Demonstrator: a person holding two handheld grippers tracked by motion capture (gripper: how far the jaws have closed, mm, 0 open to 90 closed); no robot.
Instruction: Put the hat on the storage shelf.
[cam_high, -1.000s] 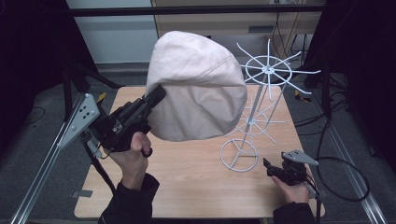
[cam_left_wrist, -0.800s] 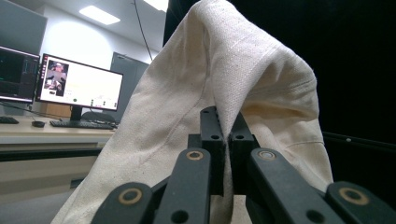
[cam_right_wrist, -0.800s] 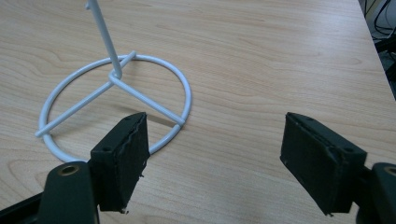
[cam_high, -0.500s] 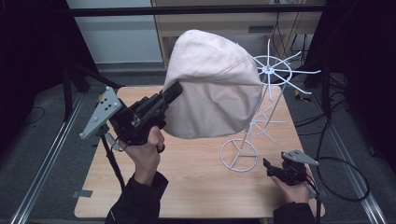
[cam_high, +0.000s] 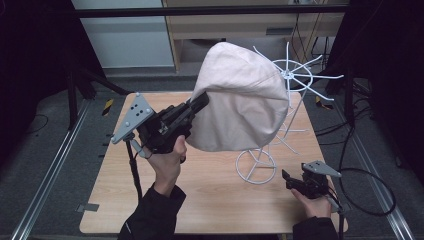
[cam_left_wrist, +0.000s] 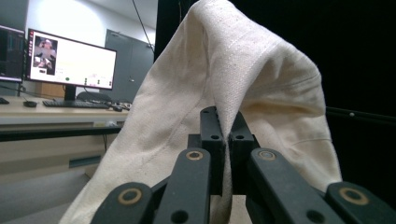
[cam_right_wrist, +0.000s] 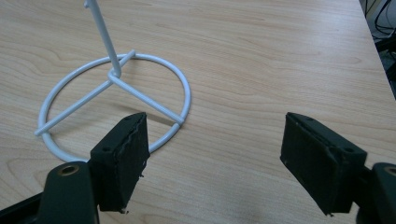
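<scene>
I see my left gripper (cam_high: 200, 102) clamped on the cream hat (cam_high: 237, 100), held aloft just left of the white wire stand (cam_high: 290, 77). My right gripper (cam_right_wrist: 215, 163) gapes wide, empty, beside the stand's base ring, over bare table (cam_high: 200, 200).

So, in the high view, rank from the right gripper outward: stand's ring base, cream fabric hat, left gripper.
1. ring base, just left of the right gripper.
2. cream fabric hat, raised, farther up-left.
3. left gripper, clamping the hat's left edge.
</scene>
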